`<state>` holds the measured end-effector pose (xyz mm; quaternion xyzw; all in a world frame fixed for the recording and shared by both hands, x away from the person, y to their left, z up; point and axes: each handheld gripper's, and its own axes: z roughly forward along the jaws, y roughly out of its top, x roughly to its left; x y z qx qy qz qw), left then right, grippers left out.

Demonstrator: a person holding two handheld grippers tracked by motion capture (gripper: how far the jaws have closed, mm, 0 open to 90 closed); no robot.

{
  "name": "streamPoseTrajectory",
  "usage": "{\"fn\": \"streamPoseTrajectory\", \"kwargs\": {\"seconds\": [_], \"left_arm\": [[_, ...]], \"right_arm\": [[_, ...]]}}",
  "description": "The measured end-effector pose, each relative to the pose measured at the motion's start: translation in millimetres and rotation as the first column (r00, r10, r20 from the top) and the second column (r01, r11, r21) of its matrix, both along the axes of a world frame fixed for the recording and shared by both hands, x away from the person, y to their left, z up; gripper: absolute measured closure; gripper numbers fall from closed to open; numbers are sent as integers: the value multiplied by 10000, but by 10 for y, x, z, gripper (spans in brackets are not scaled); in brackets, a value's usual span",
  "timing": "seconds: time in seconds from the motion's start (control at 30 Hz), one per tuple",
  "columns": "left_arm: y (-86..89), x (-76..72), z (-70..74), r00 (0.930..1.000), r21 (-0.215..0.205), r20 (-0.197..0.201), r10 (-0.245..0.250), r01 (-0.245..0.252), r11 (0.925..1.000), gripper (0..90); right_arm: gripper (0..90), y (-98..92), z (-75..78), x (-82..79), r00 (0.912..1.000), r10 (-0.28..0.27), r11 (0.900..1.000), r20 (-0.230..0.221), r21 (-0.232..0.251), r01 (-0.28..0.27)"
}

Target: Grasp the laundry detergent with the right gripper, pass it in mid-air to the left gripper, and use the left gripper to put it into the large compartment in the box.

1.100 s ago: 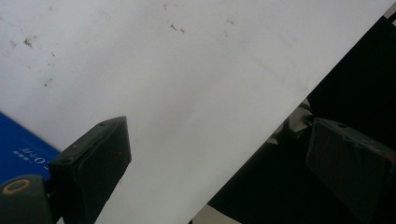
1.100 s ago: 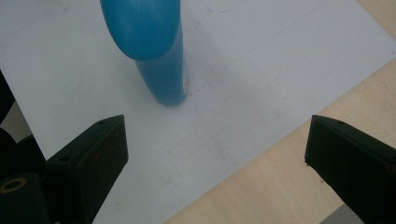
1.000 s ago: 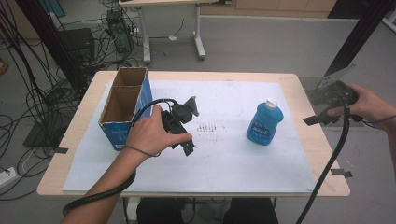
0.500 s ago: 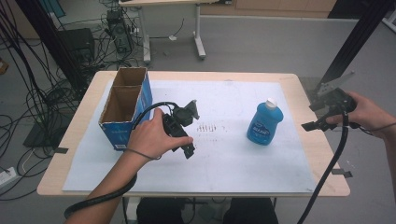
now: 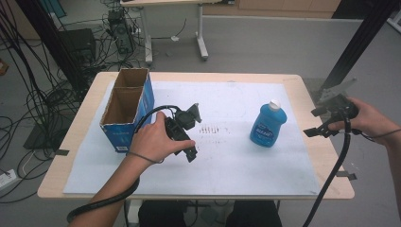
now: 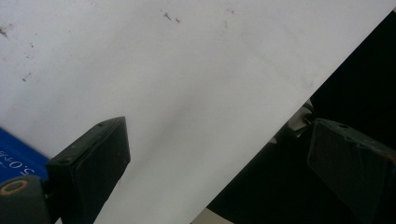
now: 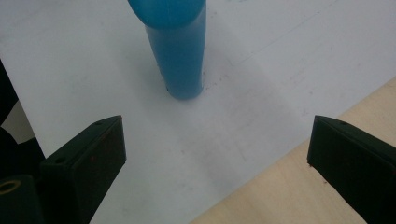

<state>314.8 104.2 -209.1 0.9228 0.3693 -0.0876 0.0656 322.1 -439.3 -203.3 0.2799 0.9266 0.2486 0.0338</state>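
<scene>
Right gripper (image 5: 320, 122) open, facing blue bottle (image 5: 267, 124); left gripper (image 5: 189, 137) open, low over table.

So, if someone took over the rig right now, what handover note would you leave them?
Left gripper: jaws open, empty, low over the white sheet beside the blue cardboard box.
Right gripper: jaws open, empty, at the table's right edge, aimed at the blue soap bottle.
The bottle stands upright on the sheet, untouched; the box is open-topped and looks empty.
Done: nothing grasped.
Left: probably close the right gripper on the bottle and move it, perhaps into the box.
</scene>
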Motion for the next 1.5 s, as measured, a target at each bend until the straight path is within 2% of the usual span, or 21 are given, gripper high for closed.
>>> {"fn": "streamPoseTrajectory", "kwargs": {"seconds": [0.57, 0.83, 1.03, 1.33, 1.5], "left_arm": [[18, -36, -46, 10000, -124, 72, 67, -66, 9999, 63], [3, -38, -71, 9999, -182, -29, -97, 96, 9998, 69], [3, -57, -86, 10000, -234, 14, -93, 93, 9997, 65], [-4, -35, -136, 9997, -222, -212, -119, 115, 9997, 77], [-12, -46, -137, 9999, -178, -114, -124, 122, 9998, 72]], "right_arm": [[42, 13, -103, -87, 10000, 63, 9999, 71, 115, -64], [42, -14, -174, -142, 9999, 13, 9997, 104, 229, -16], [43, -39, -227, -180, 9999, -58, 9993, 121, 377, 53], [48, -87, -375, -256, 9996, -210, 9971, 188, 732, 196], [48, -109, -452, -286, 9996, -175, 9959, 228, 892, 154]]}}
